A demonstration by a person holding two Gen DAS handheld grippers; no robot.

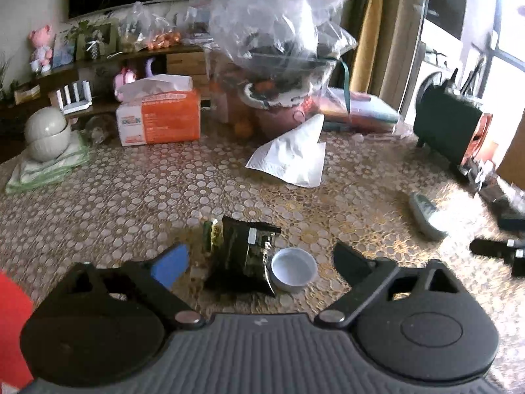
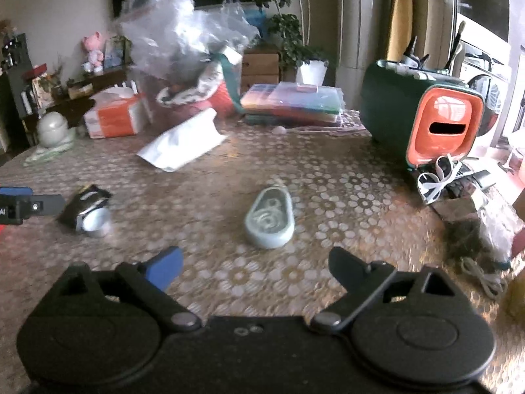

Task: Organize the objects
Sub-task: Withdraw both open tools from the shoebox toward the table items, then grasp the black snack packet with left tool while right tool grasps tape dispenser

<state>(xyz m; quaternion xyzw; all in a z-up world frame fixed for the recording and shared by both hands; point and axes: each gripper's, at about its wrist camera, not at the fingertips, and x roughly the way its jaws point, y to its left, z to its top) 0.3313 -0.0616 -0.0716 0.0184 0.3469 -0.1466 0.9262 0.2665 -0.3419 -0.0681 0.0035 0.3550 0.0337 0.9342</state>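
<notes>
**Left wrist view: both grippers spread, small clutter waiting mid-table**

Left wrist view takes in the table (image 1: 108,197), under a lace-patterned cloth, with its bulk pushed to the far edge: the clear plastic bags (image 1: 272,23), the orange tissue pack (image 1: 160,116), the green and orange bin (image 2: 423,115) at the right corner. That crowding probably explains why the middle is bare, and the bare middle is the room available for moving things.

A white pouch (image 1: 292,156) lies loose near the far clutter. Nearer, the pale green oval case (image 2: 269,220) sits flat and alone, well apart from everything, directly ahead of the right gripper (image 2: 254,267), whose jaws stand wide with nothing between them.

The left gripper (image 1: 259,259) is likewise spread and holds nothing; it hovers over the dark snack packet (image 1: 244,256) and the small white cup (image 1: 293,269), which touch each other. These look like the next items to sort. Because the cup crowds the packet's right edge, closing on either could nudge the other, so a clean approach favours the packet's free left side.
</notes>
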